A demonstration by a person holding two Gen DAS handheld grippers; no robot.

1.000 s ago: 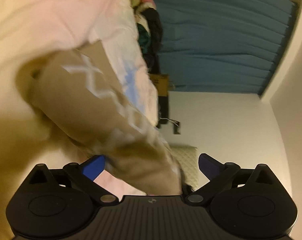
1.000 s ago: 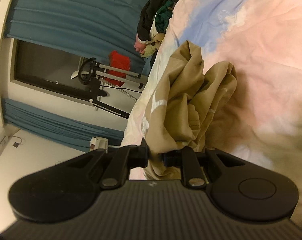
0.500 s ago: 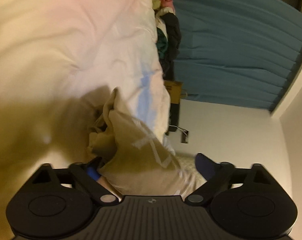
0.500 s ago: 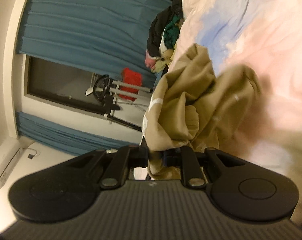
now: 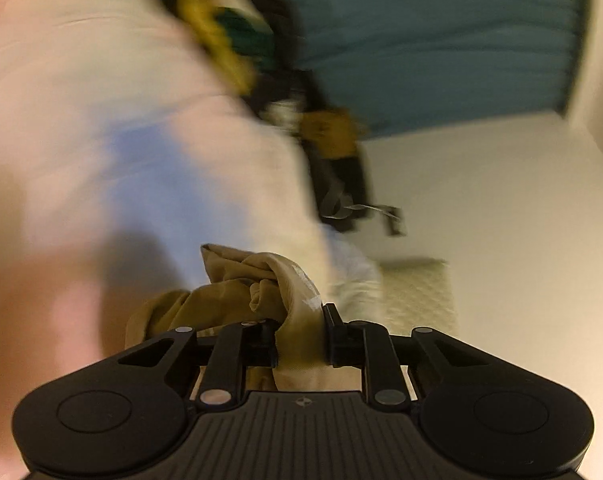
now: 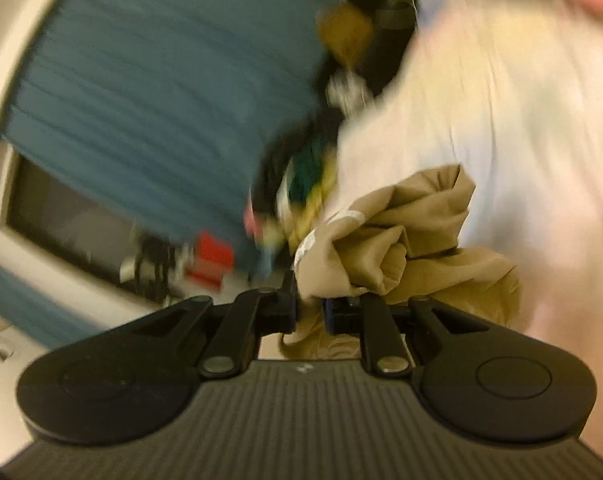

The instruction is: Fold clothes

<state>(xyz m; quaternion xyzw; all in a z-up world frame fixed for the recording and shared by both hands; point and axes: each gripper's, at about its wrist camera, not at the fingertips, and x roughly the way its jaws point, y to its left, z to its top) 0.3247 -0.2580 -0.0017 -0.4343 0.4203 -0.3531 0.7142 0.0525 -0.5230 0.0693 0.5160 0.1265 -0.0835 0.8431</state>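
A tan garment with white print is bunched up in front of both cameras. In the left wrist view my left gripper has its jaws closing on a fold of this cloth, and the pads press it from both sides. In the right wrist view my right gripper is shut on another bunch of the tan garment, which bulges up and to the right of the jaws. Both views are blurred by motion. The rest of the garment hangs below the jaws, out of sight.
A bed with a pale pink and blue cover fills the left of the left wrist view. A pile of dark, green and yellow clothes lies at its far end. Teal curtains, a window and a white wall stand behind.
My left gripper went from wide open around the tan cloth to closed on it. Both grippers rose and swung with the garment, away from the bed surface. The right grip is unchanged.
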